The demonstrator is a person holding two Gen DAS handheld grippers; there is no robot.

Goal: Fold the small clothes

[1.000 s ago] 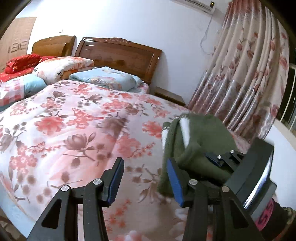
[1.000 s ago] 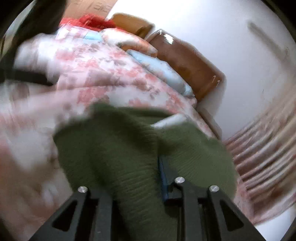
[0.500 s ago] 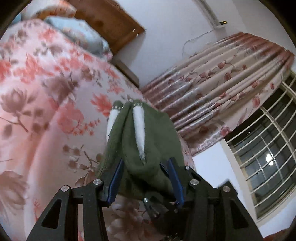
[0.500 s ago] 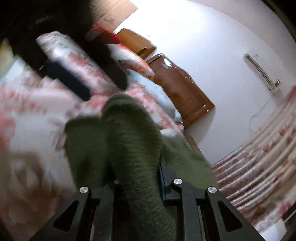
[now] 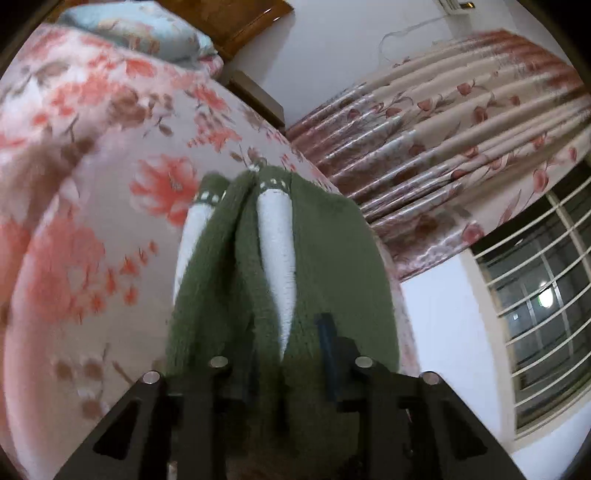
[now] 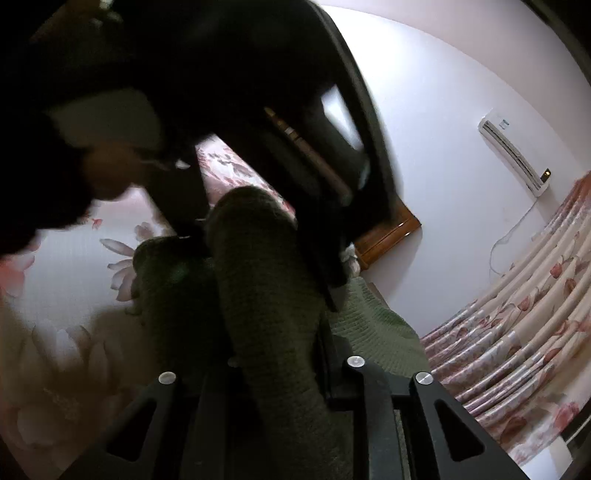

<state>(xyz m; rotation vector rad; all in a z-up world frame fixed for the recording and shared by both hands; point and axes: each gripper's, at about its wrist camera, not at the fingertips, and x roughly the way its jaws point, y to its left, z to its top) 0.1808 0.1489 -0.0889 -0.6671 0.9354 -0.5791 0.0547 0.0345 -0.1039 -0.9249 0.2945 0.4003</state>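
A green knit garment (image 5: 332, 258) with white stripes (image 5: 277, 240) is held up over the floral quilt (image 5: 92, 184). My left gripper (image 5: 291, 350) is closing its jaws, and a bunched fold of the garment fills the gap, with the blue pads pressing on it. In the right wrist view the same garment (image 6: 251, 258) drapes over and between the fingers of my right gripper (image 6: 280, 362), which is shut on it. The dark body of the left gripper (image 6: 221, 74) and a hand (image 6: 110, 173) fill the upper left of that view.
The quilt (image 6: 74, 266) covers a bed with a blue pillow (image 5: 140, 33) and a wooden headboard (image 5: 229, 22). A nightstand (image 5: 258, 92) stands beside it. Floral curtains (image 5: 443, 129) and a barred window (image 5: 535, 295) are to the right, with an air conditioner (image 6: 513, 155) on the wall.
My left gripper swung right from the open quilt onto the garment, and its jaws narrowed around a fold. The right gripper kept its hold. The left gripper's body now blocks the right view's top.
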